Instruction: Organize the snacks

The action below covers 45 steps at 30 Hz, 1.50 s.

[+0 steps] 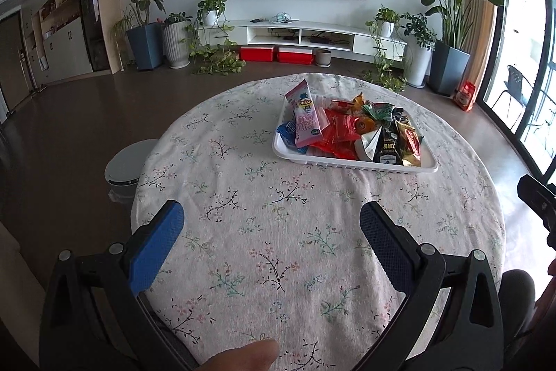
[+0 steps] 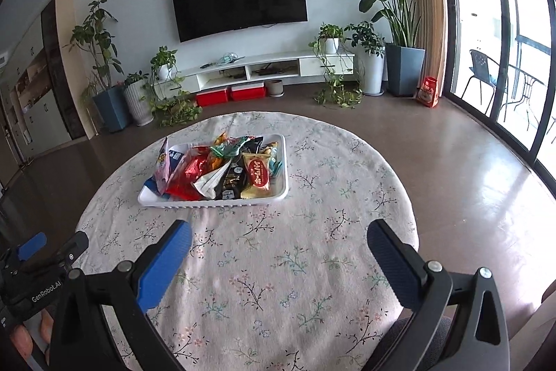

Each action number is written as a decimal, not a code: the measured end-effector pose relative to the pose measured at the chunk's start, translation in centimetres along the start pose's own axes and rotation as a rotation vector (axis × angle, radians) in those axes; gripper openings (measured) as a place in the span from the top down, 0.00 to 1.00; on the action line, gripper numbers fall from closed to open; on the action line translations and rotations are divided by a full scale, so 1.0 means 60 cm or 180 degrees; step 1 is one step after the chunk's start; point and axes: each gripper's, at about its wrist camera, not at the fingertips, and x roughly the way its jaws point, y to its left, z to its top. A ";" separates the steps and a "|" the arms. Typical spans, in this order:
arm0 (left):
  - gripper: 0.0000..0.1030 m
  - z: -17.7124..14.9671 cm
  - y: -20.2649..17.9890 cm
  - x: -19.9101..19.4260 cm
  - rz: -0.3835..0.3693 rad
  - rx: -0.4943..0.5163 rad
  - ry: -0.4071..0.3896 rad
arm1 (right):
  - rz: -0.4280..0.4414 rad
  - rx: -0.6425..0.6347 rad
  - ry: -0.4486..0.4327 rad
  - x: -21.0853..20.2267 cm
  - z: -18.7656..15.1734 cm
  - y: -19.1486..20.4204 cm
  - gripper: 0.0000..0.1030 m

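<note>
A white plastic tray (image 1: 351, 163) sits on the far half of the round table with the floral cloth (image 1: 260, 232). It holds a heap of snack packets: a pink packet (image 1: 305, 117) propped at its left, red packets (image 1: 338, 131), and black and gold ones (image 1: 392, 141). The tray also shows in the right wrist view (image 2: 208, 202), with a gold and red packet (image 2: 259, 176) at its right. My left gripper (image 1: 271, 221) is open and empty over the near cloth. My right gripper (image 2: 278, 239) is open and empty, short of the tray.
A white round bin (image 1: 127, 167) stands on the floor left of the table. The left gripper shows at the lower left of the right wrist view (image 2: 38, 263). A TV unit (image 1: 302, 33), potted plants and red boxes (image 1: 274, 54) line the far wall. Glass doors are at the right.
</note>
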 end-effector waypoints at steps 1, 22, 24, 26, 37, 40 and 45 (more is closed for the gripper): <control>0.00 0.000 0.000 0.001 -0.0010 -0.0001 0.0009 | 0.0002 -0.0008 0.0000 -0.001 0.001 0.003 0.00; 0.00 -0.003 -0.008 0.014 -0.0093 0.0051 0.0103 | 0.0023 -0.0116 0.0081 0.006 -0.001 0.025 0.00; 0.00 -0.003 -0.008 0.013 -0.0094 0.0050 0.0102 | 0.0025 -0.0114 0.0083 0.006 -0.001 0.024 0.00; 0.00 -0.003 -0.008 0.015 -0.0097 0.0050 0.0105 | 0.0024 -0.0114 0.0080 0.006 -0.001 0.024 0.00; 0.00 -0.009 -0.012 0.019 -0.0110 0.0064 0.0125 | 0.0029 -0.0117 0.0113 0.010 -0.007 0.024 0.00; 0.00 -0.010 -0.012 0.021 -0.0116 0.0067 0.0131 | 0.0027 -0.0122 0.0111 0.014 -0.011 0.024 0.00; 0.00 -0.012 -0.013 0.023 -0.0120 0.0071 0.0151 | 0.0028 -0.0121 0.0118 0.013 -0.009 0.024 0.00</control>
